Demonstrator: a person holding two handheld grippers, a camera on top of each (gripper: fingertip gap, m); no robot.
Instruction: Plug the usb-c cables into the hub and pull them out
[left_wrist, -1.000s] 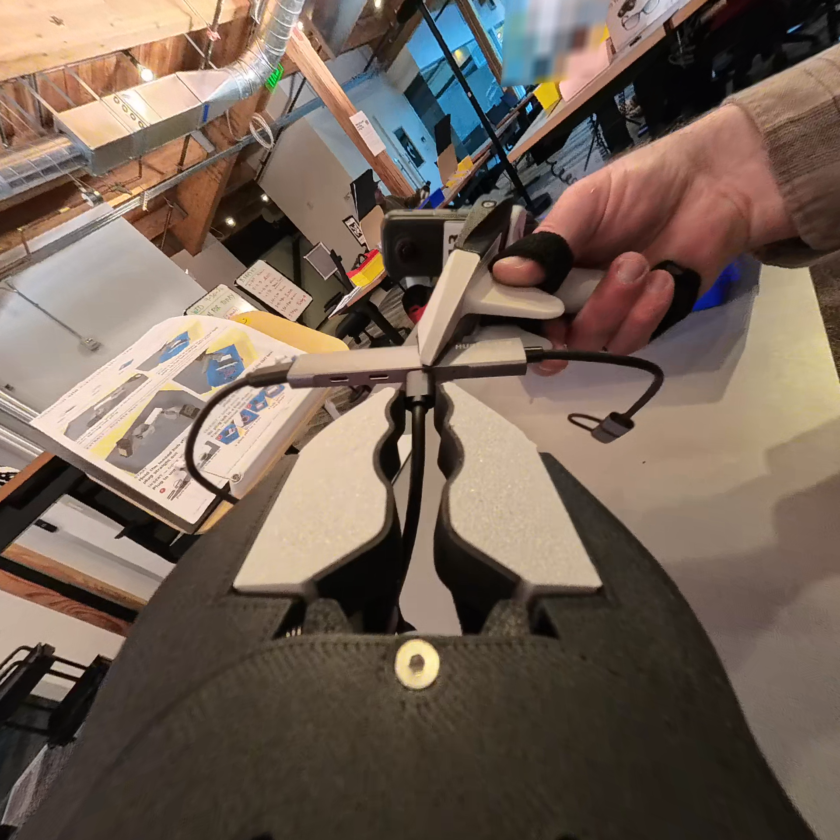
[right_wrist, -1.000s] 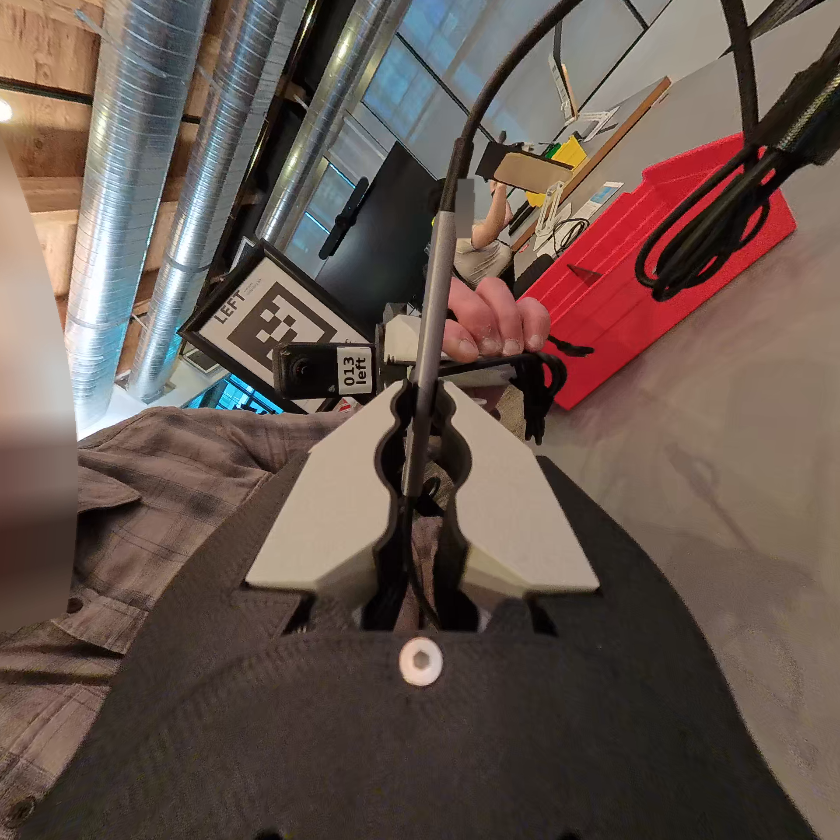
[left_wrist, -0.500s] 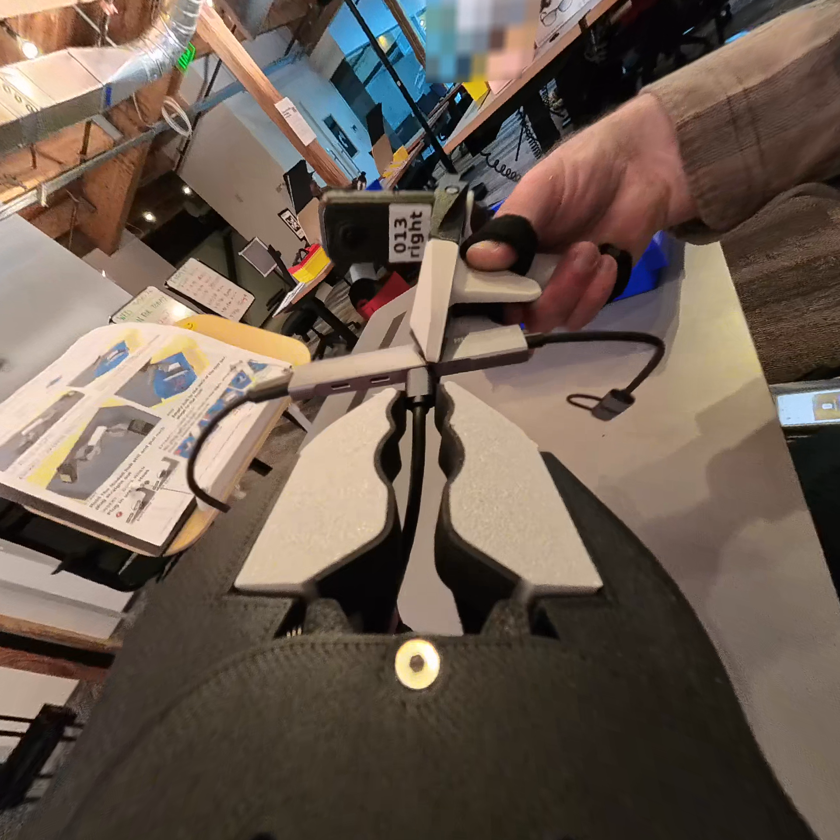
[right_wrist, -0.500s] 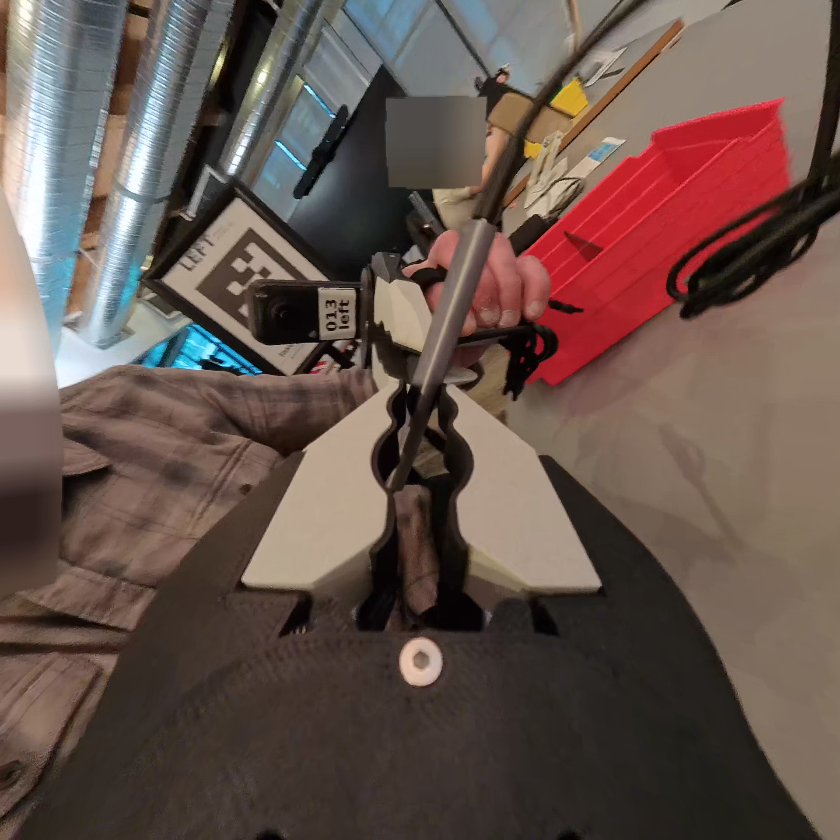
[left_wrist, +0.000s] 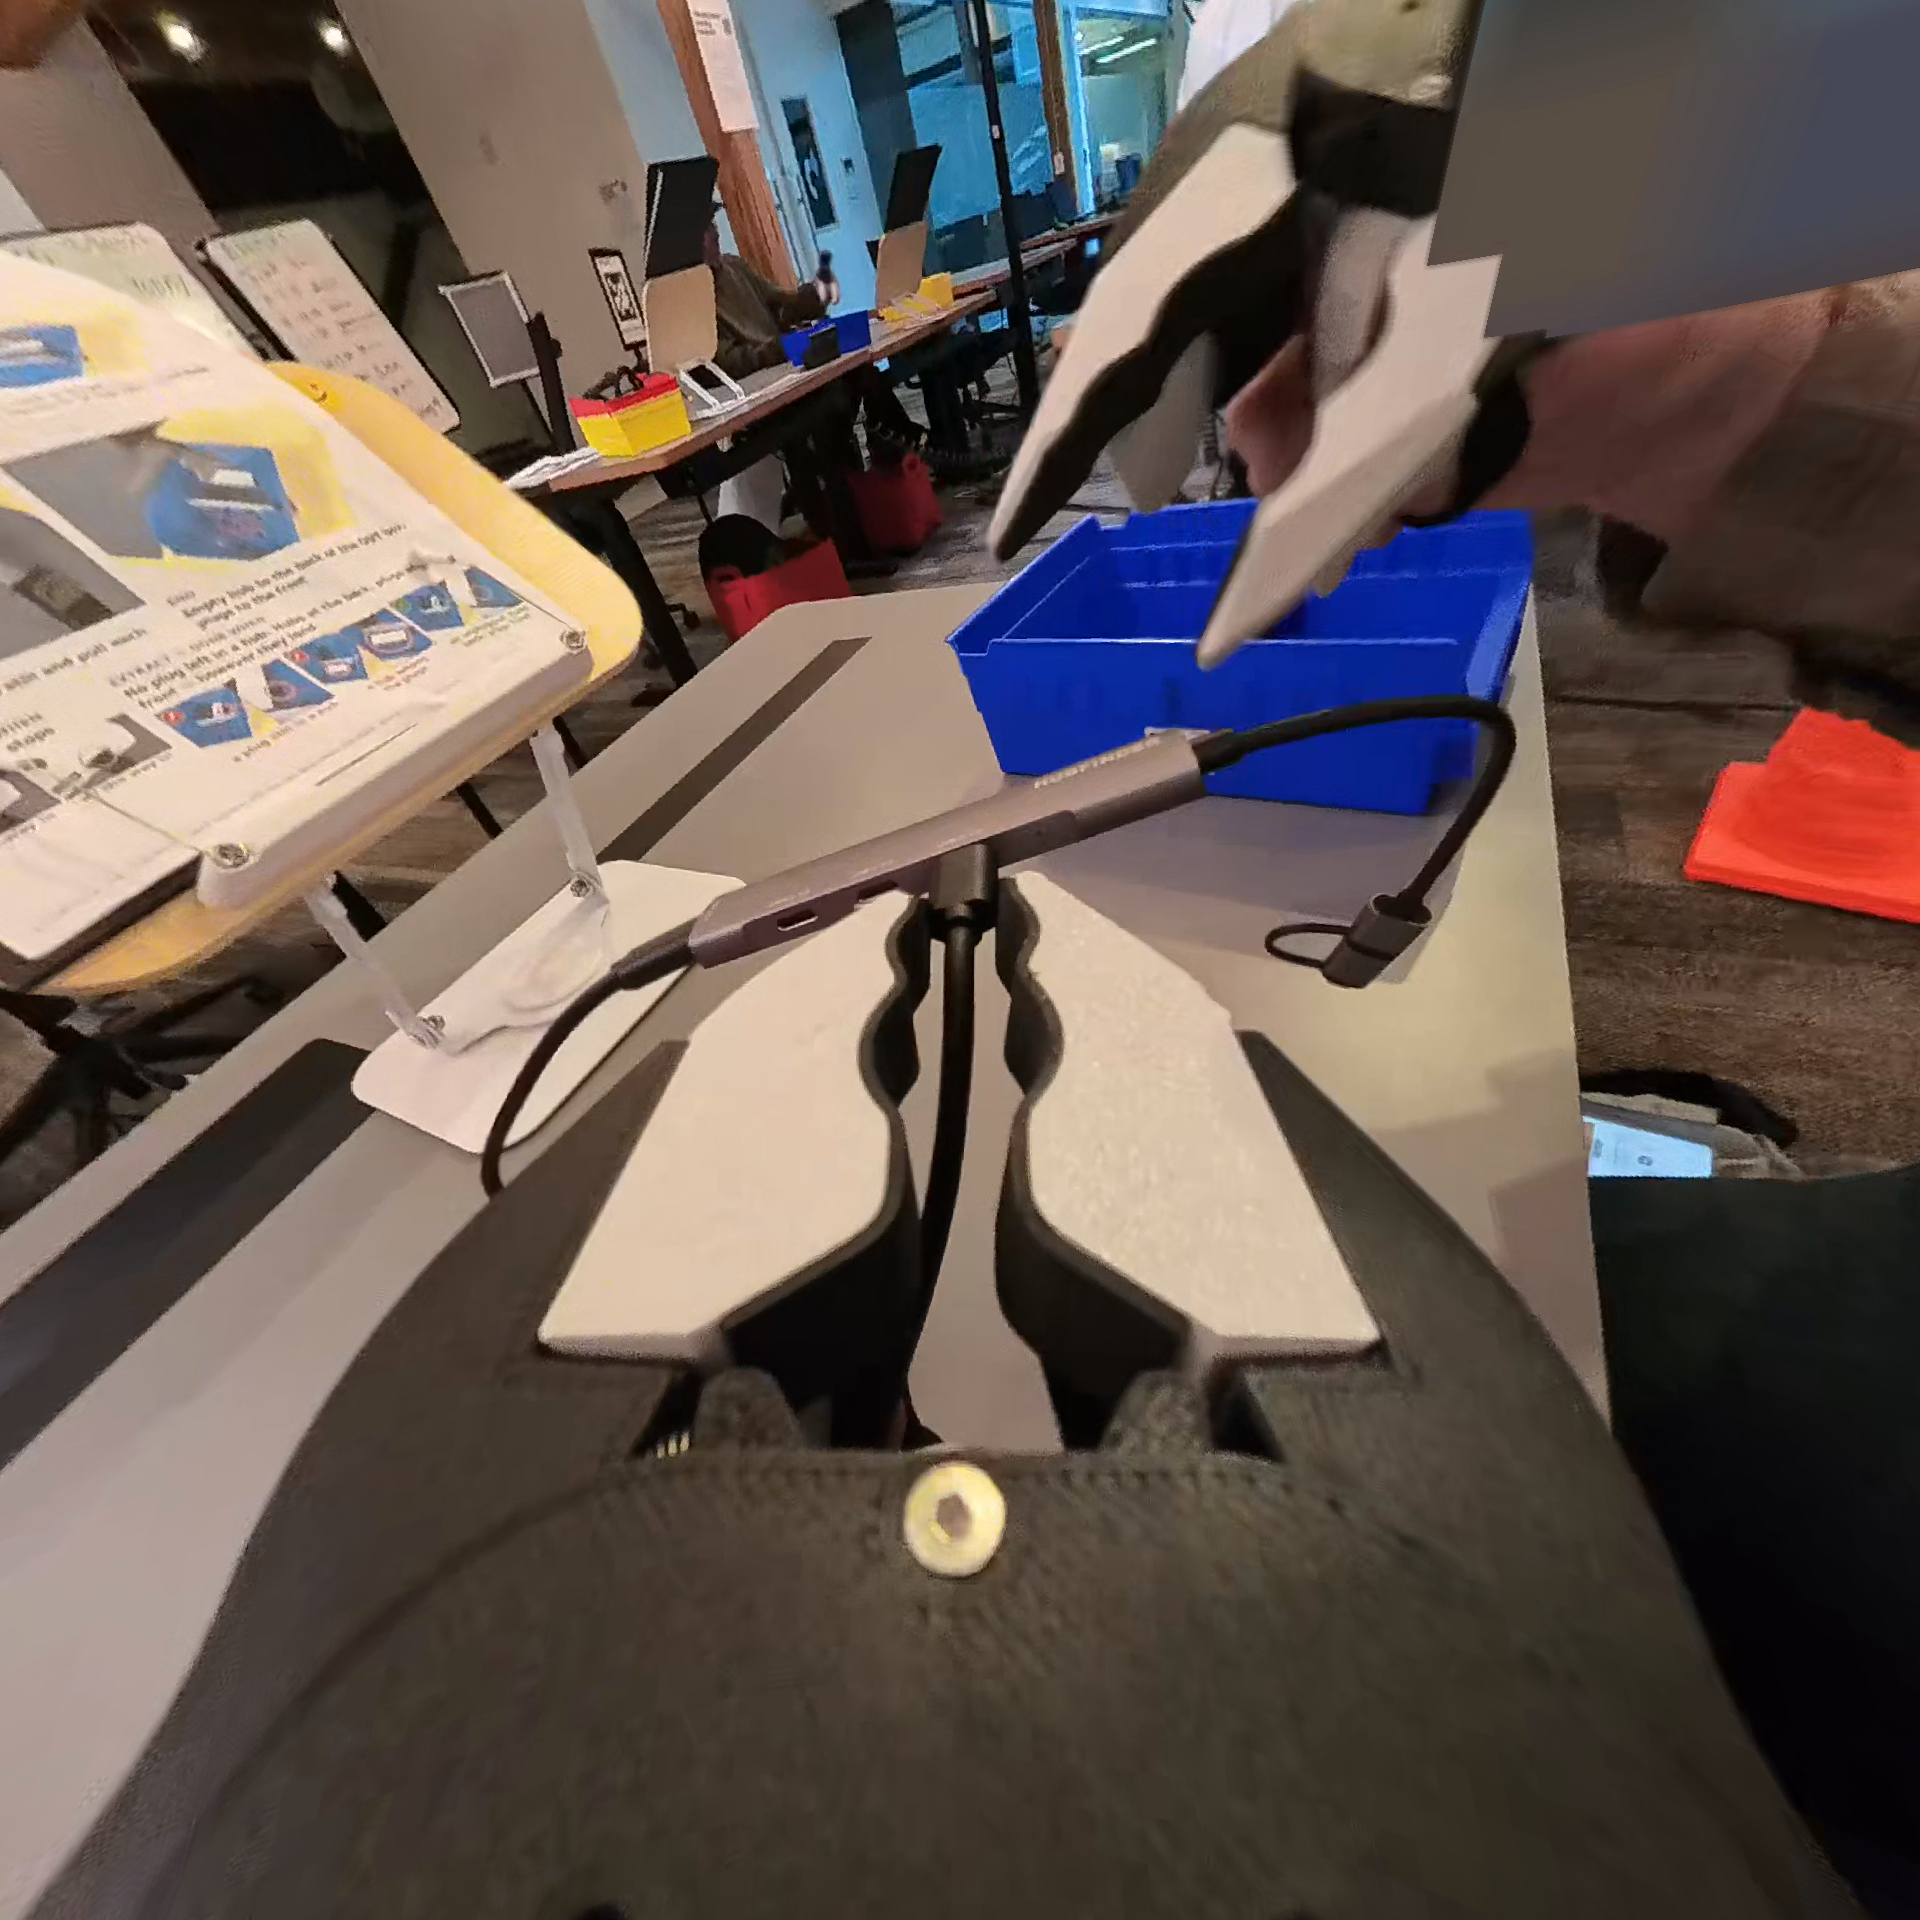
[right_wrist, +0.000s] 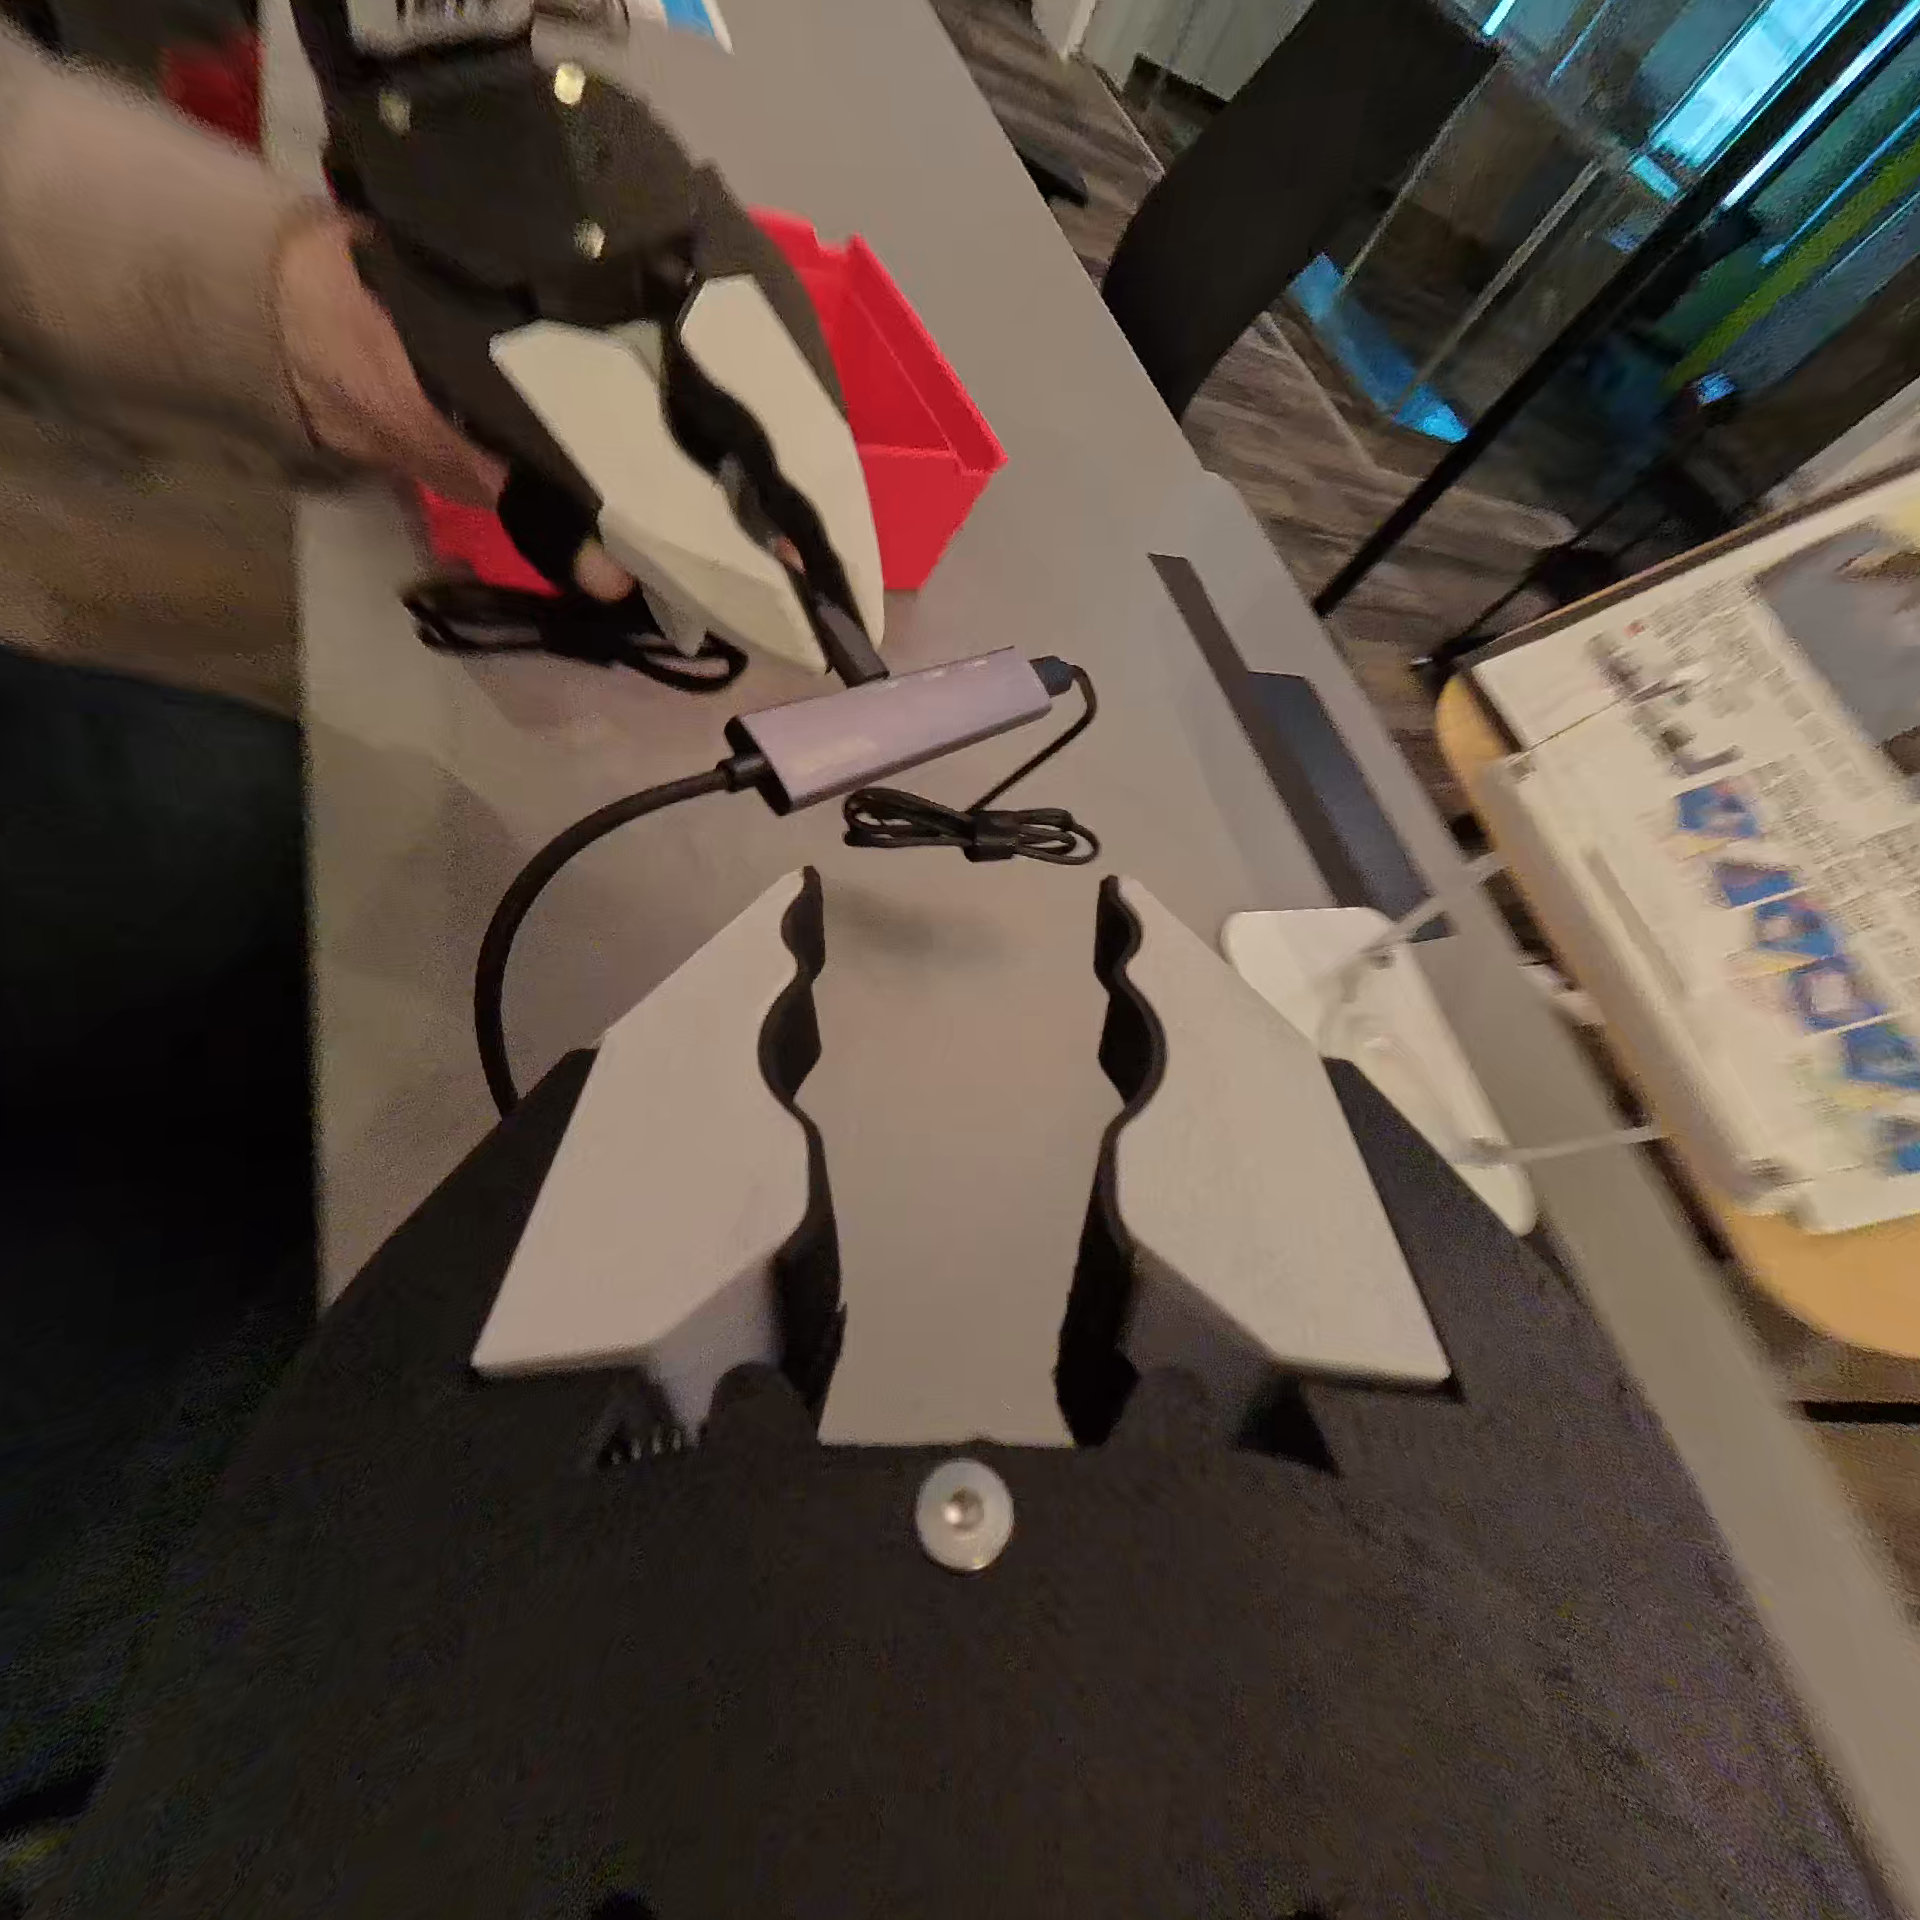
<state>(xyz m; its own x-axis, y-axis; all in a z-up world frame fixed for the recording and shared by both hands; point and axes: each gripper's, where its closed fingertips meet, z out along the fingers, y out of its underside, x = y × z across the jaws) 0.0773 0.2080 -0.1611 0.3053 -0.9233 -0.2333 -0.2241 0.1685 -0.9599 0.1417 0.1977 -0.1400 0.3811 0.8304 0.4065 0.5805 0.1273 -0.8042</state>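
Observation:
The grey usb-c hub (left_wrist: 1049, 816) hangs in the air just over the grey table (left_wrist: 1403, 1049). My left gripper (left_wrist: 961, 894) is shut on the plug of a black usb-c cable (left_wrist: 940, 1091) that sits in the hub's side. A second black cable (left_wrist: 551, 1049) is plugged into the hub's left end. The hub's own lead ends in a loose connector (left_wrist: 1371, 935). My right gripper (right_wrist: 956, 894) is open and empty, a short way back from the hub (right_wrist: 894, 727). In the right wrist view the left gripper (right_wrist: 847, 649) grips the plug at the hub's far side.
A blue bin (left_wrist: 1351, 758) stands behind the hub, a red bin (right_wrist: 904, 416) at the table's other end. A bundled black cable (right_wrist: 977, 831) and loose cables (right_wrist: 582, 634) lie near the hub. An instruction board on a white stand (left_wrist: 488, 1049) is at the table's edge.
My right gripper has let go of the hub, opened and drawn back. Both grippers have tilted down from pointing at the ceiling to the table. The left stays shut on the plug.

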